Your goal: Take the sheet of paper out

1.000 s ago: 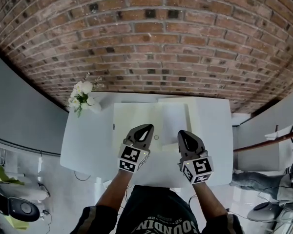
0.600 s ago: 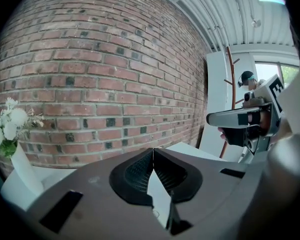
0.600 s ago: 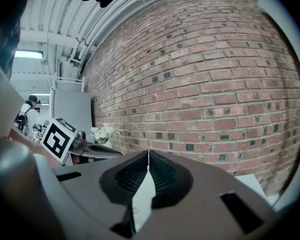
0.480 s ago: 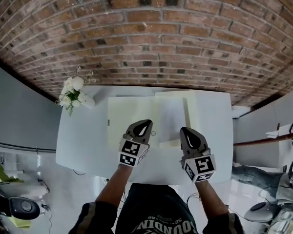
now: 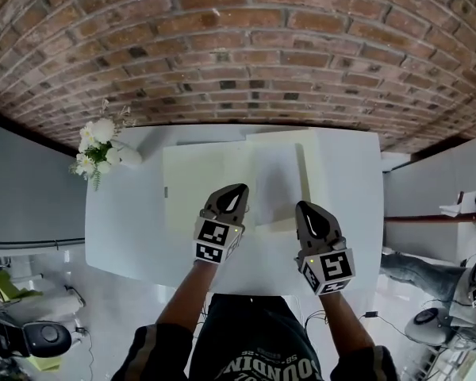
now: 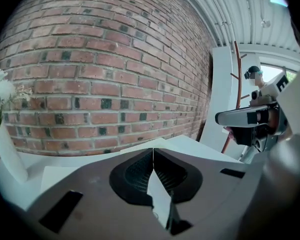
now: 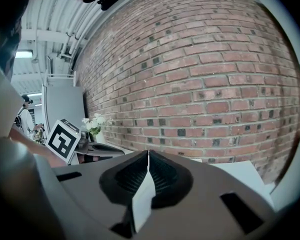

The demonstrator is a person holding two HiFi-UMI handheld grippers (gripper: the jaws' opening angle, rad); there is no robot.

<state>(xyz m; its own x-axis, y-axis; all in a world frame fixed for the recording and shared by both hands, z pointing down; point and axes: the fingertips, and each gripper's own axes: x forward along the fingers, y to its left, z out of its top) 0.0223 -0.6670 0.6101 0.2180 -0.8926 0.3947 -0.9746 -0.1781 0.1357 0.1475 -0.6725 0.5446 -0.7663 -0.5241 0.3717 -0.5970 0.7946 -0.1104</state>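
The left gripper point(image 5: 238, 190) and the right gripper point(image 5: 304, 207) both have their jaws closed on nothing, while the sheet of paper point(image 5: 276, 173) lies in the open folder point(image 5: 194, 181) just ahead, between their tips.

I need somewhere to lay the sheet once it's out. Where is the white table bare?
Bare: the left strip between the white flower vase and the cream open folder; the right strip of white table beside that folder. Crowded: the middle, with folder, left tool and right tool.
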